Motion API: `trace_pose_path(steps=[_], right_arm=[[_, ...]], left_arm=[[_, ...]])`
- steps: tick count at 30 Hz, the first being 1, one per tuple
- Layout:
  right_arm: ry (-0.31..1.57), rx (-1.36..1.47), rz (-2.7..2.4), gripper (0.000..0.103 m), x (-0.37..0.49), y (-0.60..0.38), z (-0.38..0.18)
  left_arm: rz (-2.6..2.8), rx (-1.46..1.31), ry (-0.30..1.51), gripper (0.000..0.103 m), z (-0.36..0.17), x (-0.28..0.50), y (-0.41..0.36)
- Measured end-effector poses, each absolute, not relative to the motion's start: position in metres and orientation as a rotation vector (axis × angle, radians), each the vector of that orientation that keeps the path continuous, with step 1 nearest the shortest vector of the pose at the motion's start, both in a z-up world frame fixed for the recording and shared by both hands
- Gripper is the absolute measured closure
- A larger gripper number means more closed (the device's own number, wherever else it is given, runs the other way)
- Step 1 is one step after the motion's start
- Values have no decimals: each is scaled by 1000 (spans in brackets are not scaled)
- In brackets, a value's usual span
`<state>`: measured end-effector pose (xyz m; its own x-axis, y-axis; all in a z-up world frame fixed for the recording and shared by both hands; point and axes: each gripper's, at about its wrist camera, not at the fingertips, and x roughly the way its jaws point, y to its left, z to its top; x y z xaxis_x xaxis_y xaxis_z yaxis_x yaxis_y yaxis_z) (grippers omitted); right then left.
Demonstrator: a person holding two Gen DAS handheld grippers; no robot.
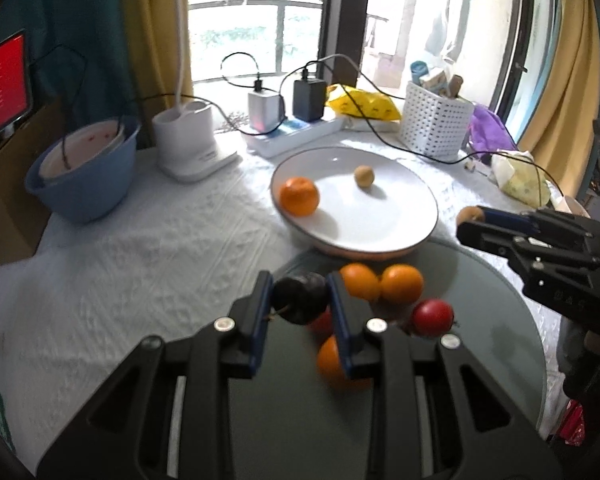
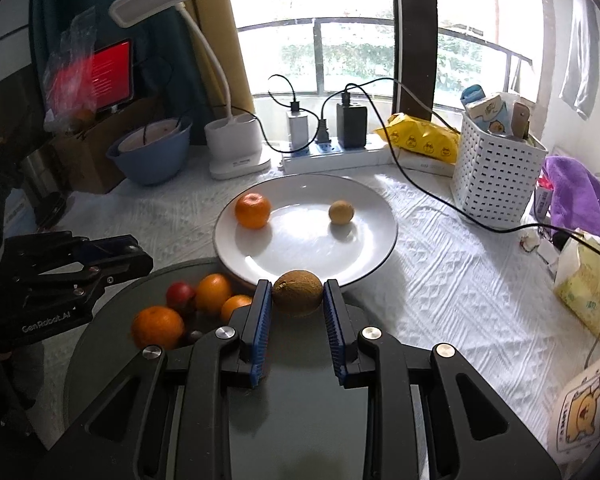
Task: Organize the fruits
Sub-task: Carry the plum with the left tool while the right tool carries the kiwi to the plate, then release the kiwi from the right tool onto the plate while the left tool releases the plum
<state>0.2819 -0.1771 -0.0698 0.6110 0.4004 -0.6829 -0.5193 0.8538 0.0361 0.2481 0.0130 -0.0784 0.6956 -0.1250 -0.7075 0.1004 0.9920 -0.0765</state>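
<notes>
Item: left claw (image 1: pixel 300 300), closed on a dark plum (image 1: pixel 300 298), held above the grey tray (image 1: pixel 480 360) just short of the white plate (image 1: pixel 380 216).
Item: right claw (image 2: pixel 297 294), closed on a brown kiwi (image 2: pixel 297 292), at the plate's near rim.
Plate holds one orange (image 2: pixel 252 210) on its left and a small tan fruit (image 2: pixel 341 212) on its right.
You should carry each fruit over bare plate, lower until it touches, then release gently so nothing rolls.
</notes>
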Motion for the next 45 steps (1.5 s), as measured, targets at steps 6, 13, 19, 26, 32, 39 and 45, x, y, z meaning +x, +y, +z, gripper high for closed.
trace_pose_path(steps=[6, 13, 19, 26, 32, 39, 45], right_arm=[[754, -168, 518, 75, 303, -181, -74], [773, -165, 507, 75, 328, -182, -83], [787, -159, 500, 75, 346, -181, -91], [785, -173, 485, 75, 363, -178, -99], [797, -158, 476, 75, 374, -180, -106], [784, -148, 453, 75, 376, -183, -102], [770, -153, 445, 75, 368, -185, -94]], left_arm=[[-172, -17, 788, 74, -78, 269, 1], [-201, -11, 795, 74, -80, 298, -9], [-220, -2, 808, 74, -85, 322, -15], [-233, 18, 837, 74, -93, 344, -21], [-248, 22, 867, 74, -100, 361, -28], [-260, 19, 875, 73, -97, 369, -29], [-254, 16, 843, 66, -86, 362, -26]])
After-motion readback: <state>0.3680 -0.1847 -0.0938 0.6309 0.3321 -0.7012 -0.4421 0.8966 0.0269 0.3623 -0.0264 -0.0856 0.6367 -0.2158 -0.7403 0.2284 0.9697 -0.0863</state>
